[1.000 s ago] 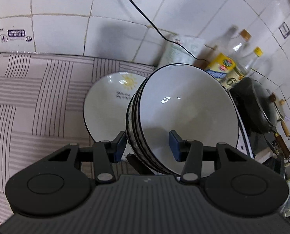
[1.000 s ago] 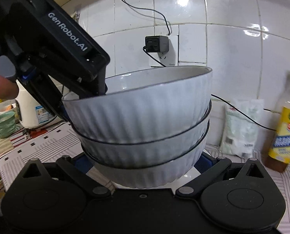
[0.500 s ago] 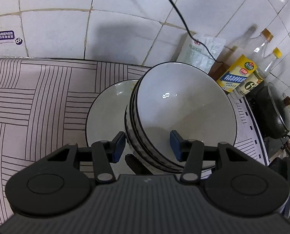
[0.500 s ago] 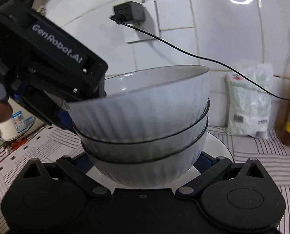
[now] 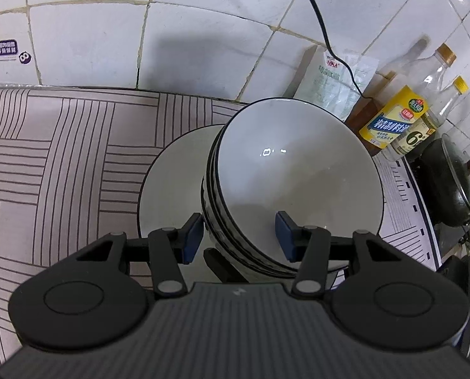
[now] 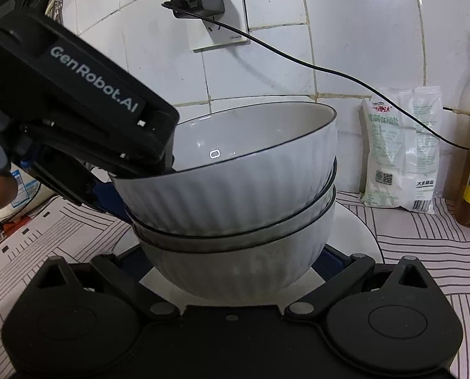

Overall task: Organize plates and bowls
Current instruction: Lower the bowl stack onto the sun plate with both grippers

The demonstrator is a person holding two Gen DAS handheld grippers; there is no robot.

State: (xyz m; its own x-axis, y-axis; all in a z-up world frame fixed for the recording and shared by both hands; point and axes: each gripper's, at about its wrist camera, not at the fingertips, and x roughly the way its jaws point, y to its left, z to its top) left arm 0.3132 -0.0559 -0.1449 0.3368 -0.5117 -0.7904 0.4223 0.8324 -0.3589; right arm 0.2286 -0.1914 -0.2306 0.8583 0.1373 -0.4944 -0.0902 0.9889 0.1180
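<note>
Sinking lower than a second ago, the bowl stack [image 6: 235, 195] hangs just above the plate [image 5: 171, 183], left tool [image 5: 238, 237] pinching its rim, right tool [image 6: 235, 265] clamping the bottom bowl; set-down looks close.

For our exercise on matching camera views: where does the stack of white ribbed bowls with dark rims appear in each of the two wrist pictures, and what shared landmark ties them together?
Left wrist view: the stack of white ribbed bowls fills centre-right, seen from above, over the white plate.
Right wrist view: the stack fills the centre, seen side-on.
Shared landmark: the white printed packet leaning against the tiled wall.
</note>
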